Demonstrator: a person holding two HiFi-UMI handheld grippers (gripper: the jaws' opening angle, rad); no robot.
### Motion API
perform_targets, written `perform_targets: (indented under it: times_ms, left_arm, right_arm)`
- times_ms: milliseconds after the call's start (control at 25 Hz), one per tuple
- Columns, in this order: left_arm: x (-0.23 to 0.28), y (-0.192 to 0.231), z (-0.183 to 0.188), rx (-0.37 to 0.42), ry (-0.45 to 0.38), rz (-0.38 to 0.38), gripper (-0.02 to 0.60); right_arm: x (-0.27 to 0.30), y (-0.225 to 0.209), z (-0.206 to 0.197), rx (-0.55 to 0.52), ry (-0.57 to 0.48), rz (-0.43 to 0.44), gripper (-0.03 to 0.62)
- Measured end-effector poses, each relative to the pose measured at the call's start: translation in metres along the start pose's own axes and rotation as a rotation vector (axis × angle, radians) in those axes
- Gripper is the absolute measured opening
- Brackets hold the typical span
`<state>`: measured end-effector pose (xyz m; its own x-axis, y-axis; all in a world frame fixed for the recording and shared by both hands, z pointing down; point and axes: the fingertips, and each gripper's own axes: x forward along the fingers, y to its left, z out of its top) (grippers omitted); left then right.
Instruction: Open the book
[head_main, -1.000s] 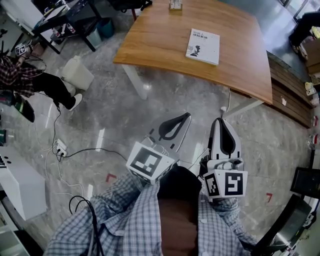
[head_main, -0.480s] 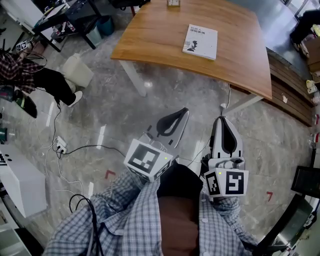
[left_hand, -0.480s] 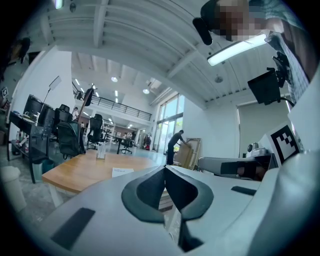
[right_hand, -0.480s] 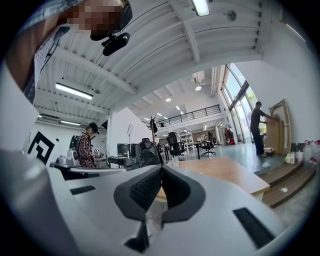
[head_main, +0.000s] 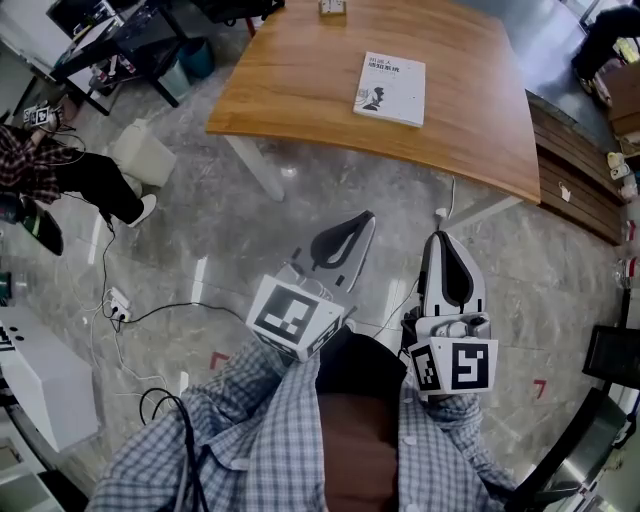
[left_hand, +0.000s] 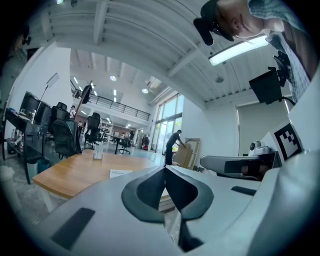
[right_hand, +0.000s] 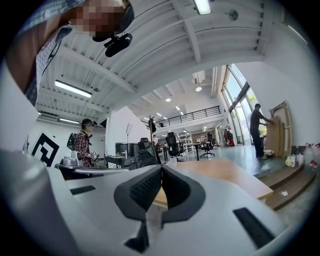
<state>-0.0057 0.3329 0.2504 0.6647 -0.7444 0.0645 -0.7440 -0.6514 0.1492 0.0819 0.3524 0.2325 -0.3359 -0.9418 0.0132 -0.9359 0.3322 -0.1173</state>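
A closed white book (head_main: 390, 89) lies flat on the wooden table (head_main: 300, 90), far ahead of me. Both grippers hang over the floor, close to my body and well short of the table. My left gripper (head_main: 368, 216) is shut with nothing in it, pointing toward the table. My right gripper (head_main: 441, 238) is shut and empty too. In the left gripper view the closed jaws (left_hand: 165, 168) meet in front of the book (left_hand: 121, 173) on the table (left_hand: 75, 175). Past the right gripper (right_hand: 161, 168), the right gripper view shows the table's edge (right_hand: 225, 180).
A small holder (head_main: 333, 8) stands at the table's far edge. A seated person (head_main: 60, 170), a white container (head_main: 145, 155) and floor cables (head_main: 120, 300) are at the left. A low wooden bench (head_main: 570, 190) lies right of the table, a black chair (head_main: 575, 450) at lower right.
The table and book have drifted a little left in the head view. Both grippers have stayed shut and in nearly the same place.
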Motion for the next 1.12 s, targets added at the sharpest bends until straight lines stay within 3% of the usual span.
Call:
perform_targets:
  times_ms: [240,720,1120]
  left_arm:
    - [0.031,0.034,0.003,0.007,0.002,-0.016,0.008]
    - [0.106,0.129,0.022,-0.001,0.022,-0.044,0.008]
    - [0.14,0.177,0.034,-0.022,0.003,-0.075,0.008]
  right_arm:
    - [0.041,-0.007,0.0,-0.032,0.0,-0.016,0.018]
    - [0.167,-0.025,0.001,0.018,0.004,-0.036,0.018]
    - [0.221,-0.032,0.013,-0.017,-0.007,-0.089,0.018]
